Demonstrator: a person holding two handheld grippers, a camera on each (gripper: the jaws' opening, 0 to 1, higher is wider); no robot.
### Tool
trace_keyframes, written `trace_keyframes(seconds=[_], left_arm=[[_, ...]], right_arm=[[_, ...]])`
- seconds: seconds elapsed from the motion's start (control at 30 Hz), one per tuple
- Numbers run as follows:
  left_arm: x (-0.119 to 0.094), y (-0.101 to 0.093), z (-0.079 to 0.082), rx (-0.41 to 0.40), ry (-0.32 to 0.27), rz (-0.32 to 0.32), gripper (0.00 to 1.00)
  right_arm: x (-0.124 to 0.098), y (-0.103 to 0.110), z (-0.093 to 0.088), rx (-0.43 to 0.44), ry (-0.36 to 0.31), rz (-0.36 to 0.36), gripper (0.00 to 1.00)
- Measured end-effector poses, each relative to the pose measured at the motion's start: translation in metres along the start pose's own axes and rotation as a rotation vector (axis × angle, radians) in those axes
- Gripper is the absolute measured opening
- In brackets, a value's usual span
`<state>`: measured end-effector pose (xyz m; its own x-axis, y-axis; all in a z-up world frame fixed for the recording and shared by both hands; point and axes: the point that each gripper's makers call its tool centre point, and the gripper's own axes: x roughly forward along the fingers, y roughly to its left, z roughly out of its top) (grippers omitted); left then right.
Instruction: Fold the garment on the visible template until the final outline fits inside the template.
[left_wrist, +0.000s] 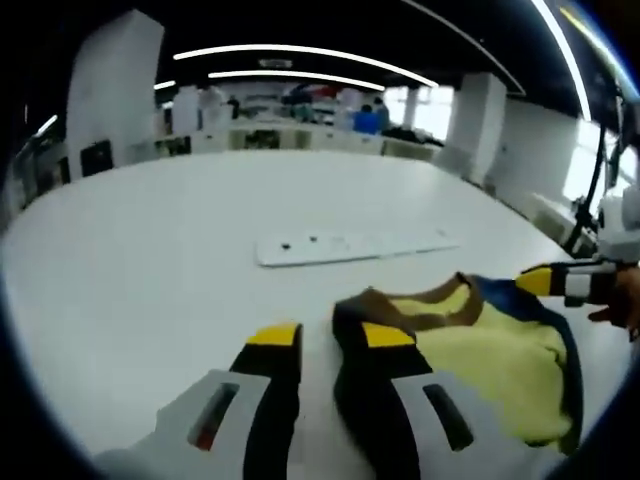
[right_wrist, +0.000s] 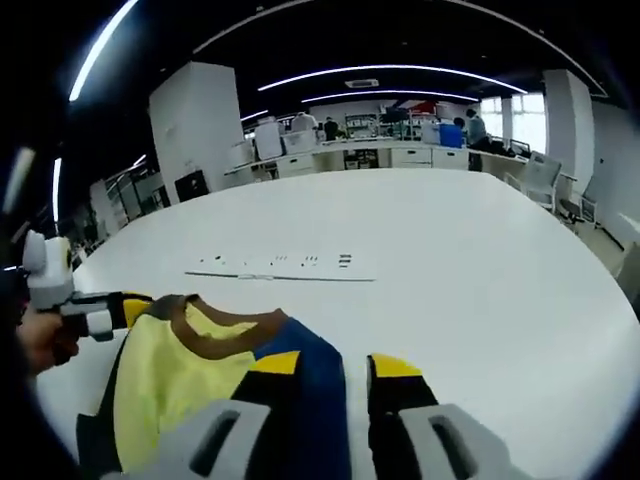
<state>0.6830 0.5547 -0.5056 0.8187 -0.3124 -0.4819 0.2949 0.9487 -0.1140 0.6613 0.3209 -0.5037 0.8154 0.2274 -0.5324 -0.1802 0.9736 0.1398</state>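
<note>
1. Left gripper view is showing the left claw (left_wrist: 325, 342) hanging over the white bench (left_wrist: 150, 250), its jaws a little apart and holding nothing.
2. The garment (left_wrist: 480, 350), yellow with a brown collar and blue sides, is lying on the bench just right of this claw.
3. Right gripper view is showing the right claw (right_wrist: 335, 368) over the garment's blue shoulder; its jaws are narrowly apart, and whether they are pinching cloth I cannot tell.
4. A thin white template (right_wrist: 280, 275) is lying flat behind the garment.

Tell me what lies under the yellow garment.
The garment lies on the white table. No template outline shows around it; whatever is beneath is covered. A white strip lies beyond it.
</note>
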Motion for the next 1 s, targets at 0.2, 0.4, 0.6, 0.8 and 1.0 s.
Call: trace_keyframes(seconds=[0.2, 0.4, 0.6, 0.8, 1.0], left_arm=[[-0.019, -0.007, 0.014, -0.044, -0.053, -0.054, 0.46], [-0.041, -0.017, 0.018, -0.059, -0.066, -0.091, 0.6], [-0.067, -0.034, 0.012, -0.013, -0.068, -0.124, 0.68], [-0.086, -0.046, 0.006, 0.031, -0.059, -0.144, 0.75], [-0.103, -0.056, 0.001, 0.064, -0.06, -0.17, 0.77]], right_arm=[[-0.014, 0.014, 0.004, 0.008, 0.006, 0.039, 0.62], [-0.034, 0.036, 0.004, 0.007, -0.001, 0.09, 0.81], [-0.052, 0.056, -0.004, -0.011, 0.011, 0.122, 0.9], [-0.074, 0.072, -0.014, -0.038, 0.022, 0.144, 0.92], [-0.095, 0.089, -0.032, -0.046, 0.043, 0.181, 0.91]])
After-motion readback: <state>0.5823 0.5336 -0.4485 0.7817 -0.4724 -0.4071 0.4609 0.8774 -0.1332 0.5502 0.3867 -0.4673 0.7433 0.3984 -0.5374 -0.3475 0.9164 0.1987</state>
